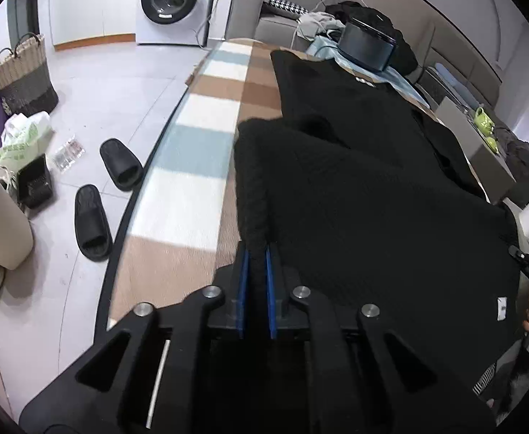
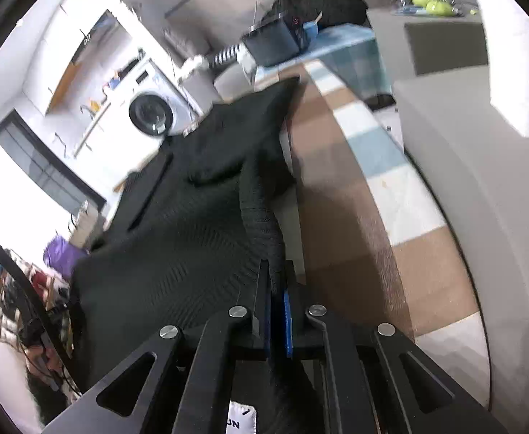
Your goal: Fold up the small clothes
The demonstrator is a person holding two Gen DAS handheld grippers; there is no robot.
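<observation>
The left hand-held gripper (image 1: 257, 253) is clamped on the black garment's (image 1: 373, 199) edge; the cloth extends toward 1 o'clock over the surface (image 1: 192, 188). The right hand-held gripper (image 2: 277, 275), tilted, pinches another edge.

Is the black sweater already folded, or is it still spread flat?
Partly folded: both tongs pinch edges of the black sweater, one flap doubled over.

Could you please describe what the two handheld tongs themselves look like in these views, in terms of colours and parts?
Both are matte black plastic. The left tongs have two flat fingers lined with blue pads, joined by angular linkage bars with cut-out slots and round silver pivot bolts. The right tongs match: blue pad, silver bolts, plus a white label with dark lettering near the base.
</observation>
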